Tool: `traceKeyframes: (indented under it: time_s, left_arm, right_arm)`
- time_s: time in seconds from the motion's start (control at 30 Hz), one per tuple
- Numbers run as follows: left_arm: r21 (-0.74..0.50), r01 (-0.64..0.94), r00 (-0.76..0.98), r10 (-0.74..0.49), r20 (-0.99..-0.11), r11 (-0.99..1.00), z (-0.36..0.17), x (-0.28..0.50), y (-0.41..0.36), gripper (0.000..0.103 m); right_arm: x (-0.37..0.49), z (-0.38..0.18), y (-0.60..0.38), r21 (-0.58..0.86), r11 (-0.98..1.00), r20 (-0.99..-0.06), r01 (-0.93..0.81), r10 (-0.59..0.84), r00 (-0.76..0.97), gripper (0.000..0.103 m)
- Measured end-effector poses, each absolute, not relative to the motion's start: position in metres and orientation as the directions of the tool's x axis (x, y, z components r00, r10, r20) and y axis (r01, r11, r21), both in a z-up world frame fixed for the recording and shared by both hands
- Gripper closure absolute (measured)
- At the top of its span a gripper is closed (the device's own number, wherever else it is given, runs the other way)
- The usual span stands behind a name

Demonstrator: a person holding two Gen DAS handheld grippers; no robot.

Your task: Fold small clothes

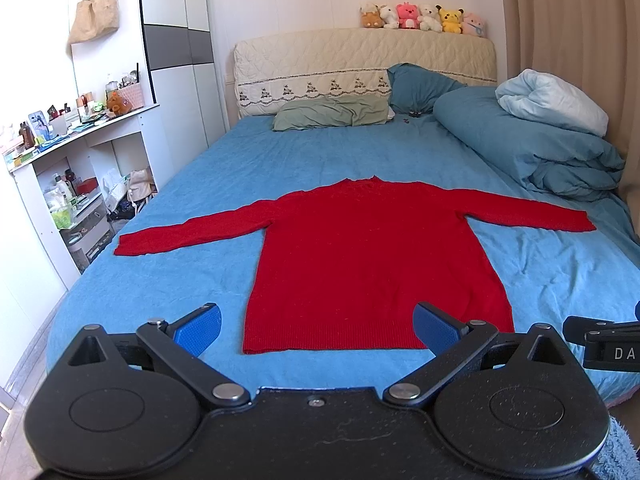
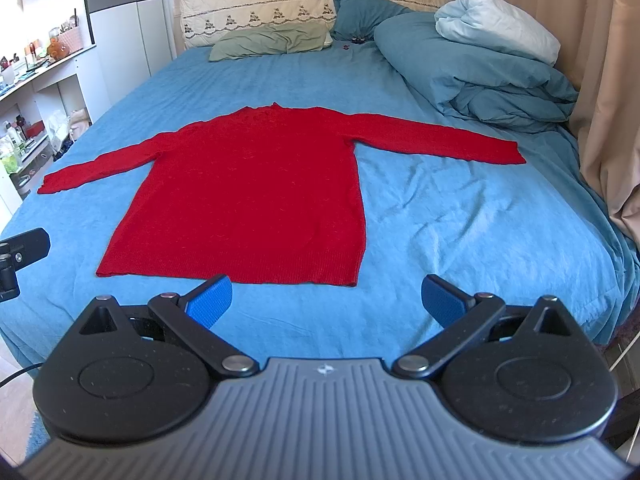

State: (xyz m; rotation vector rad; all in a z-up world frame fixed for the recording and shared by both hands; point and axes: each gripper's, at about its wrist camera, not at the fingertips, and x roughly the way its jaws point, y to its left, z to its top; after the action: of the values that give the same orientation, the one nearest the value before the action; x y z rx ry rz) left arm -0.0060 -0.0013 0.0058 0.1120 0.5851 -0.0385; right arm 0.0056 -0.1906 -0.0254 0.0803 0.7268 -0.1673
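Note:
A red long-sleeved sweater (image 1: 360, 264) lies flat on the blue bed sheet (image 1: 192, 184), hem toward me, neck toward the headboard, both sleeves spread out sideways. It also shows in the right wrist view (image 2: 248, 192). My left gripper (image 1: 318, 326) is open and empty, held above the foot of the bed just short of the hem. My right gripper (image 2: 326, 300) is open and empty, near the hem's right corner. Part of the right gripper (image 1: 600, 344) shows at the right edge of the left wrist view.
A rolled blue duvet (image 1: 528, 144) with a pale blanket lies at the bed's far right. Pillows (image 1: 332, 114) lie by the headboard, with plush toys (image 1: 424, 18) on top of it. A cluttered white shelf (image 1: 80, 168) stands left of the bed. Curtains (image 2: 600, 80) hang on the right.

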Motion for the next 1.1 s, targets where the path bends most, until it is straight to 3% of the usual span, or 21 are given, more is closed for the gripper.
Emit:
traceKeyframes:
  time_s: [0.5,0.7,0.9,1.1]
  left_arm:
    - [0.072,0.043,0.848,0.002,-0.530,0.996,0.020,-0.014,0.001,0.000]
    - [0.074,0.058,0.880,-0.016,-0.474,0.996,0.047,0.004,-0.010,0.000]
    - [0.086,0.097,0.908,-0.053,-0.415,0.992,0.072,0.058,-0.041,0.000]
    - [0.123,0.183,0.889,-0.110,-0.444,0.975,0.062,0.160,-0.092,0.000]
  right_arm:
    - [-0.008,-0.003,-0.189,0.046,0.982,-0.638,0.186,-0.114,0.761,0.000]
    - [-0.003,0.023,-0.222,0.103,0.966,-0.597,0.236,-0.129,0.792,0.000]
    - [0.034,0.037,-0.282,0.131,0.938,-0.573,0.322,-0.193,0.796,0.000]
    - [0.105,0.022,-0.360,0.125,0.891,-0.555,0.436,-0.301,0.775,0.000]
